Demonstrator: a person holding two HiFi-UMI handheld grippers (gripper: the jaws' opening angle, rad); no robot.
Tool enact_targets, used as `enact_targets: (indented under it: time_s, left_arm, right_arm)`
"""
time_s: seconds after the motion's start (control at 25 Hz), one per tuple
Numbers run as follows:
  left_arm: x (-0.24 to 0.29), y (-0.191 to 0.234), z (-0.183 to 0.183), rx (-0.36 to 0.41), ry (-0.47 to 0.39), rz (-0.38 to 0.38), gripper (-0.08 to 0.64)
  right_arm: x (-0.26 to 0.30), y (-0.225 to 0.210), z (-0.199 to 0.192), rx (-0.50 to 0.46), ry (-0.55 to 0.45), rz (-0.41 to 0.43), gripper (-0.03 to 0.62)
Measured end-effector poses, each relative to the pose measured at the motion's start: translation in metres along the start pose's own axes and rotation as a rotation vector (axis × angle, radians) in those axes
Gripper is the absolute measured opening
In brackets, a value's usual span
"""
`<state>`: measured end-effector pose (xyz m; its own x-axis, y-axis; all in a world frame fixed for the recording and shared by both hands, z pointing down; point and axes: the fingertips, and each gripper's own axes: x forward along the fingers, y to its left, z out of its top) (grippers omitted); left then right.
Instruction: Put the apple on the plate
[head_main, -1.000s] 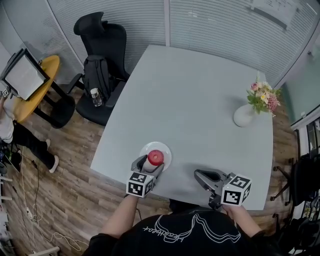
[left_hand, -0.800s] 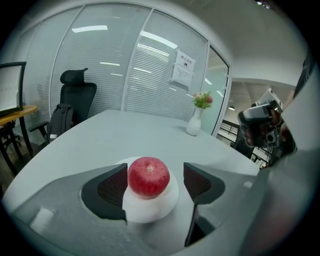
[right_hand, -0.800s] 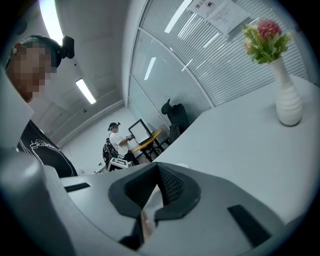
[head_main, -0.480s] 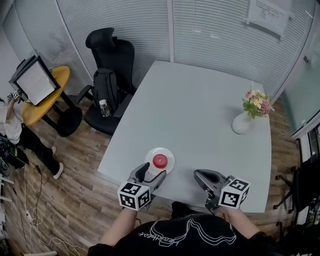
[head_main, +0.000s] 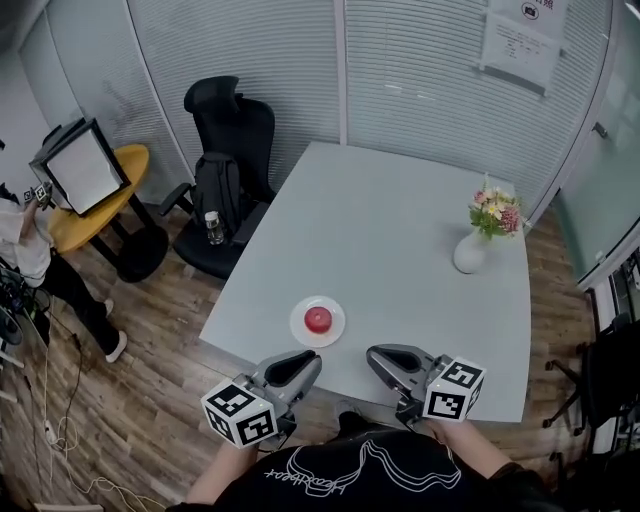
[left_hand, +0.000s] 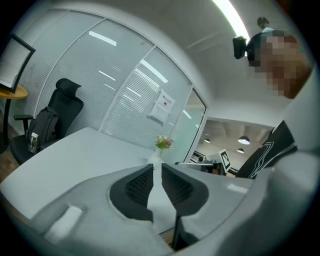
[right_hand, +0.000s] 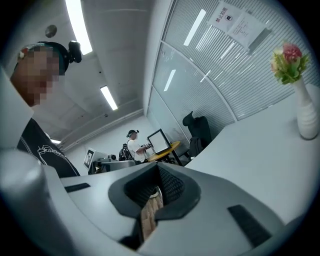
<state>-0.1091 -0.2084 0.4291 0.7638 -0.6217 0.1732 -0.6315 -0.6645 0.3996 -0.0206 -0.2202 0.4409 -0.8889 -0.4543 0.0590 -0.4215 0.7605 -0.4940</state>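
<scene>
A red apple (head_main: 318, 319) rests on a small white plate (head_main: 303, 331) near the front left corner of the grey table (head_main: 400, 230). My left gripper (head_main: 310, 358) is raised in front of the table edge, short of the plate and apart from it. Its jaws are closing, with only a narrow slit between them and nothing inside (left_hand: 157, 167). My right gripper (head_main: 372, 355) hovers beside it to the right, shut and empty (right_hand: 159, 167). Neither gripper view shows the apple or plate.
A white vase of flowers (head_main: 468, 252) stands at the table's far right. A black office chair (head_main: 235, 130) with a backpack (head_main: 218, 195) and a bottle (head_main: 212, 228) sits at the left. A yellow round table (head_main: 90, 205) and a person (head_main: 20, 240) are further left.
The left gripper, wide around the apple on the plate, has drawn back and up and narrowed its jaws. The apple stays on the plate. The right gripper also lifted.
</scene>
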Motion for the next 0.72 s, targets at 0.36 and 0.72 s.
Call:
enact_targets:
  time_s: [0.36, 0.72]
  left_arm:
    - [-0.021, -0.041, 0.003, 0.105, -0.028, -0.019, 0.017]
    - [-0.024, -0.048, -0.001, 0.123, -0.011, 0.004, 0.017]
  right_arm:
    - [-0.002, 0.048, -0.014, -0.099, 0.047, 0.089, 0.008]
    - [-0.001, 0.055, -0.02, -0.097, 0.06, 0.102, 0.008]
